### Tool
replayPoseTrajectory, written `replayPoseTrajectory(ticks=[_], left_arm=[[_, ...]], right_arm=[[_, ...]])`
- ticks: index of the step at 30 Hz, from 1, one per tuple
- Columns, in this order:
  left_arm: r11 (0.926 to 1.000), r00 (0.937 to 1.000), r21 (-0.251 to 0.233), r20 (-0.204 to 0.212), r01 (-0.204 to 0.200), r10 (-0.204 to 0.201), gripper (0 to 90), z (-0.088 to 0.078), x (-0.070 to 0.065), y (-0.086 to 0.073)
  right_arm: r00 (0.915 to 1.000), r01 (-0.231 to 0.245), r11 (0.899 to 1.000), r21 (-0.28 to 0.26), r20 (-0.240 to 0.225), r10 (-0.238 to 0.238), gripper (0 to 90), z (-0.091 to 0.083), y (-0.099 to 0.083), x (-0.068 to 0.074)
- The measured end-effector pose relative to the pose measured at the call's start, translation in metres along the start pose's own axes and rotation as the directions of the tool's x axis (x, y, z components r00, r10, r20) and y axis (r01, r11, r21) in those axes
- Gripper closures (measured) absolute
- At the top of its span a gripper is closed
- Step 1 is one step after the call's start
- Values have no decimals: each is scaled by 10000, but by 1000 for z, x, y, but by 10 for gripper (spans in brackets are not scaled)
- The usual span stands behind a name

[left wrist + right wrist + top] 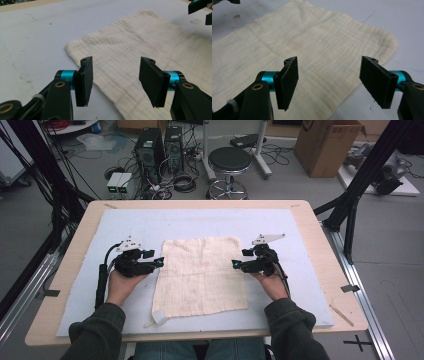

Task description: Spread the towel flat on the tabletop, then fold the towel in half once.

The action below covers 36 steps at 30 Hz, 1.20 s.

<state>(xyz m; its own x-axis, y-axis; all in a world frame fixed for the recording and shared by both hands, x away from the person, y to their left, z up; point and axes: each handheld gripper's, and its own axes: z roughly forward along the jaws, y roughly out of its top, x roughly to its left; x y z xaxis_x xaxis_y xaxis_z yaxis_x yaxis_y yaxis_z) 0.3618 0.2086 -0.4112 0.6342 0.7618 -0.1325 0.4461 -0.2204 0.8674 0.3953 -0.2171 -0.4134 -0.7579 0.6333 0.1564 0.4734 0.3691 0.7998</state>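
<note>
Pale foam covered the table point(70, 295), with the cloth point(200, 272) flat at its middle. Your left tool point(159, 262) and right tool point(235, 264) flanked it, jaws wide and empty. Pinch one layer at each edge. The cloth's folded near-left corner hid its underside.

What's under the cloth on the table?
The cloth lies flat on a pale blue mat covering the wooden table. Its near left corner is folded over. Whatever lies beneath the cloth is hidden.
</note>
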Motion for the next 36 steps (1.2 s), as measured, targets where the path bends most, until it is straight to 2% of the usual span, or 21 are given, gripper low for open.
replayPoseTrajectory(ticks=[6, 13, 15, 21, 24, 26, 29, 34, 36], left_arm=[[9998, 9998, 124, 62, 166, -167, 430, 1, 0, 5], [9998, 9999, 144, 64, 97, -98, 428, 1, 1, 12], [9992, 9998, 376, 130, 123, -128, 428, 3, 3, 14], [9995, 10000, 312, 48, 79, -80, 432, 7, 7, 23], [9988, 9997, 437, -43, 239, -238, 436, 14, 13, 27], [9987, 9994, 385, -63, 334, -332, 446, 17, 16, 30], [9984, 9986, 252, -127, 509, -506, 458, 22, 23, 36], [9966, 9968, 460, -445, 681, -661, 474, 31, 34, 45], [9945, 9949, 515, -468, 916, -892, 482, 36, 38, 46]], right_arm=[[10000, 18, 10000, 58, -8, -18, 290, -1, 7, -1], [9999, 122, 9999, -106, 5, -122, 285, -5, 21, -4], [9999, 135, 9999, -65, -22, -136, 285, -5, 23, -5], [9999, 101, 9999, 81, -13, -101, 286, -3, 32, -11], [9999, 140, 9997, 207, 74, -141, 289, -1, 37, -17], [9999, 45, 9994, 349, 137, -49, 291, 1, 41, -22], [9998, -51, 9996, 271, 206, 45, 294, 4, 48, -30], [9993, -57, 9994, 342, 382, 44, 335, 10, 59, -44], [9988, -215, 9990, 384, 457, 198, 350, 13, 63, -49]])
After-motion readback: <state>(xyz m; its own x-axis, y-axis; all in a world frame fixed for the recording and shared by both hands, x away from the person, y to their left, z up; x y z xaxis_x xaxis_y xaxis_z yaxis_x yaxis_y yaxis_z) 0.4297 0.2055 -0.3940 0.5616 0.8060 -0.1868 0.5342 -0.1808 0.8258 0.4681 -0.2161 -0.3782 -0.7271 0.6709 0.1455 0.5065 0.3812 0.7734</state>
